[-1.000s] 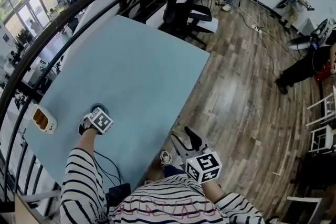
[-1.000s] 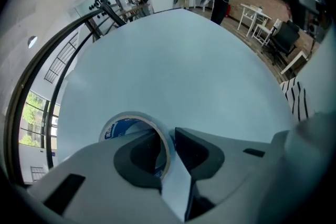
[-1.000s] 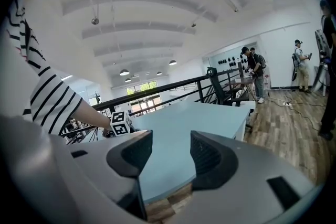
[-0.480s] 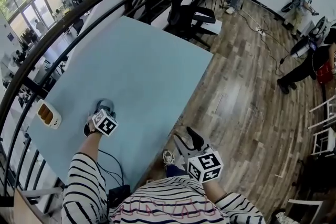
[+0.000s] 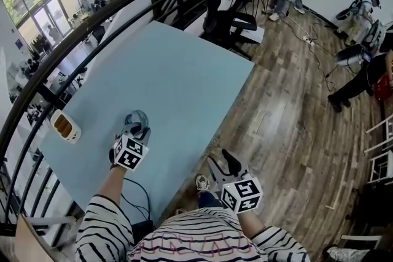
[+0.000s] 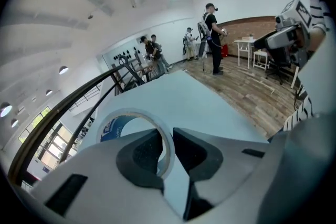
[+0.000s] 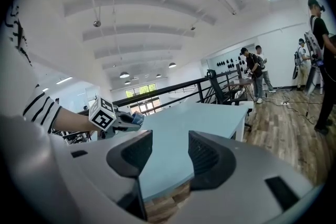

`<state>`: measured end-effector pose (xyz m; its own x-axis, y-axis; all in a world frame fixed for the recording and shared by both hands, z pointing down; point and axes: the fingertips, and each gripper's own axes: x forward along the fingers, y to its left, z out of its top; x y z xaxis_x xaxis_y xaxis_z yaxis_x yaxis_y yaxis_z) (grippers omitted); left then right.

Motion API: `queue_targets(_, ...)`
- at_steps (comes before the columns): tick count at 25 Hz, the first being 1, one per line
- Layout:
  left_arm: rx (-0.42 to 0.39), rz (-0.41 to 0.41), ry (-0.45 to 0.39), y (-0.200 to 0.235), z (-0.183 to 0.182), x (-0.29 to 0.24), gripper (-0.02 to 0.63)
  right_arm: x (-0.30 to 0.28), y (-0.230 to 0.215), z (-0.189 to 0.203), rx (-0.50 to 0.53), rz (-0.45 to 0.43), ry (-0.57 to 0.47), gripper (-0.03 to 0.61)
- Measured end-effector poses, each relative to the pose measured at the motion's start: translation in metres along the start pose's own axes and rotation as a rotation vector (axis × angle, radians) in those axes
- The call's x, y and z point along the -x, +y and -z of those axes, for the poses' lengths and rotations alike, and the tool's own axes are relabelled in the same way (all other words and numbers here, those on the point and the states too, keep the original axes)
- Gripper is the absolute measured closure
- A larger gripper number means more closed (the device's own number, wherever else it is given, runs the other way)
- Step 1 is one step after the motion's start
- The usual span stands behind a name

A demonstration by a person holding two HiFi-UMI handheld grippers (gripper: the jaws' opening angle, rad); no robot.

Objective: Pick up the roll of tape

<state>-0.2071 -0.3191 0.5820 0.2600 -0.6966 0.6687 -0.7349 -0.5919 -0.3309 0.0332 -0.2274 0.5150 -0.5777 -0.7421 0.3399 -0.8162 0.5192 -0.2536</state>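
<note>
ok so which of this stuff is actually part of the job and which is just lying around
Belongs to the job: roll of tape; left gripper, whose jaws have just been closing and now clamp the roll's wall; blue table.

Just lying about: small white tray at the table's left edge; black office chair beyond the table; right gripper, open and empty.

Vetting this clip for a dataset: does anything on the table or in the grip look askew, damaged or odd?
Nothing stands out. The left gripper has just been closing its jaws on the tape roll, one jaw inside the ring; the roll looks intact. The right gripper is open and empty. No spill on the table.
</note>
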Motion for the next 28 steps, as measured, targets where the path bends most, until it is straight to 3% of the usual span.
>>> queue_targets(6, 0.054, -0.027, -0.145, -0.021, -0.015, 0.052, 0.531, 0.018, 0.018, 0.009, 0.002, 0.013, -0.016, 0.357)
queue_targets(14, 0.147, -0.043, -0.276, -0.053, -0.014, 0.115, 0.531, 0.04, 0.036, 0.018, 0.012, 0.038, -0.038, 0.363)
queue_targets(23, 0.206, -0.065, -0.421, -0.087, -0.006, 0.189, 0.531, 0.058, 0.068, 0.024, 0.061, 0.034, -0.077, 0.524)
queue_targets(28, 0.239, -0.061, -0.472, -0.102, -0.006, 0.22, 0.531, 0.066, 0.084, 0.024, 0.073, 0.018, -0.104, 0.546)
